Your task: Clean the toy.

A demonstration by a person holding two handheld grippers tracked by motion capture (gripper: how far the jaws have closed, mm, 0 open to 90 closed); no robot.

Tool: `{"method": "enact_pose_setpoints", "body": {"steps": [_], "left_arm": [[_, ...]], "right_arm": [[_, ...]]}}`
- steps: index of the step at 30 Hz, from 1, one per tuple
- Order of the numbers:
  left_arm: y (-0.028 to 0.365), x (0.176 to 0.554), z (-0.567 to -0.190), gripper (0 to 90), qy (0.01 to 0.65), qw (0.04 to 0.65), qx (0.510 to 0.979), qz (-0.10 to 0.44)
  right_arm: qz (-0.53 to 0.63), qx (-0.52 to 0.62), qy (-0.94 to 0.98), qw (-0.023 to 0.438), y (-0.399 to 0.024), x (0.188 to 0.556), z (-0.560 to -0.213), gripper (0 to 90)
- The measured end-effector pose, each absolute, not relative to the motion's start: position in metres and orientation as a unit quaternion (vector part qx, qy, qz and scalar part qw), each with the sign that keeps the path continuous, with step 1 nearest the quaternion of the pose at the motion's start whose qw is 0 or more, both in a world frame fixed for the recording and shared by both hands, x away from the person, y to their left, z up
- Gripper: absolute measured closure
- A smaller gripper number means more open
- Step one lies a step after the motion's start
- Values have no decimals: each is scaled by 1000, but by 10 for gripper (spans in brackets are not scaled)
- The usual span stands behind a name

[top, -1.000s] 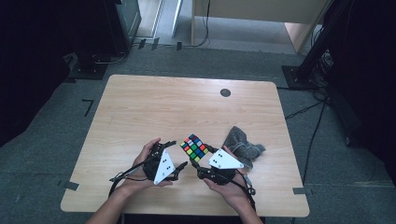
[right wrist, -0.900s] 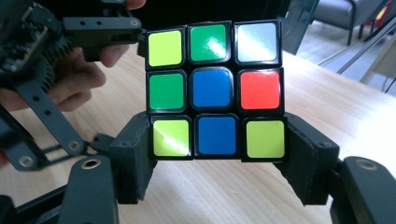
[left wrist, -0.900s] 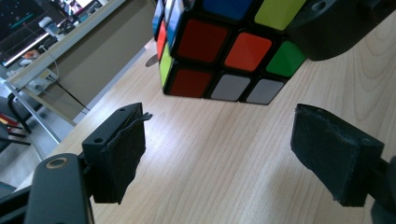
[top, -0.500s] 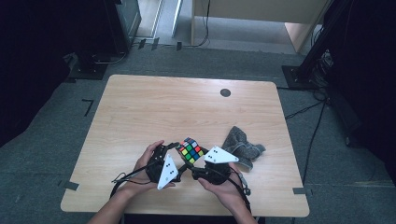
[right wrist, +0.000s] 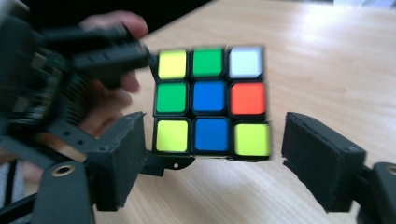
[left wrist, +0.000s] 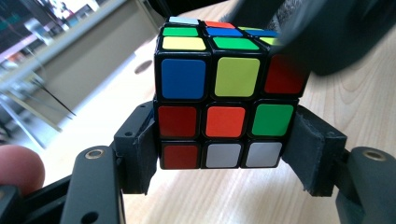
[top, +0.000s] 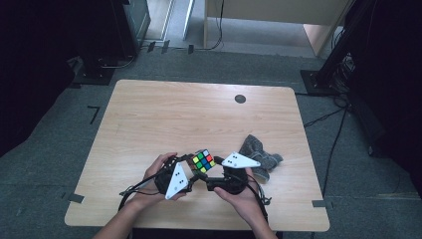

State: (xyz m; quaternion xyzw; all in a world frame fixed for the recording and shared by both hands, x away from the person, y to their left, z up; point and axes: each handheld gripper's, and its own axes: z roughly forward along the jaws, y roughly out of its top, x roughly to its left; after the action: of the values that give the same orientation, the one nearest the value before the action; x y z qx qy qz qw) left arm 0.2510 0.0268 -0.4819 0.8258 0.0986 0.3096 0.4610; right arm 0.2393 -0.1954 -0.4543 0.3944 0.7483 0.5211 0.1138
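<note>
Rubik's cube [top: 203, 161] up off the wooden surface [top: 164, 114], near its front edge, between the two grippers. Landmark for the rest: the cube.

Left gripper [top: 186, 167] just left of the cube. Fingers [left wrist: 138, 148] pinching the cube's bottom two layers, pads pressed flat on both side faces in the left gripper view; just been closing, cube between them. Face toward that camera: blue, yellow-green, red on top row; red, orange, green mid; red, white, white bottom.

Right gripper [top: 215, 175] just right of and below the cube in the high view. Fingers [right wrist: 322, 156] spread; just been opening. In the right gripper view, cube [right wrist: 211, 102] between them at its bottom row: clear gap to the right pad; left pad right at the cube's corner, contact hard to tell. Not gripping. Frame motion-blurred there.

Grey crumpled cloth [top: 259, 157] on the surface right of the cube, just past the right gripper, apart from the cube. Small dark round disc [top: 240, 98] on the surface well beyond the cube, toward the far edge.

Person's hands [top: 155, 177] wrapped on both gripper bodies, in from the near edge behind the cube.
</note>
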Motion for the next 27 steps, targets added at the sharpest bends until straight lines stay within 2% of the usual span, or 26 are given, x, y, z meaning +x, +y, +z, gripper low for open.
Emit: {"method": "enact_pose_setpoints", "body": {"steps": [5,8,11,20,27], "left_arm": [[42,263,-477,339,148,490,817,264],[53,268,-473,339,167,507,813,231],[61,274,-470,339,188,519,807,210],[67,284,-472,339,240,516,802,183],[68,283,-470,339,244,520,802,168]], "right_arm": [[552,400,717,148,-222,238,-444,258],[519,439,703,208,-245,242,-443,296],[482,473,695,248,-269,247,-451,322],[378,580,664,283,-296,264,-492,294],[350,622,650,263,-295,270,-515,442]]}}
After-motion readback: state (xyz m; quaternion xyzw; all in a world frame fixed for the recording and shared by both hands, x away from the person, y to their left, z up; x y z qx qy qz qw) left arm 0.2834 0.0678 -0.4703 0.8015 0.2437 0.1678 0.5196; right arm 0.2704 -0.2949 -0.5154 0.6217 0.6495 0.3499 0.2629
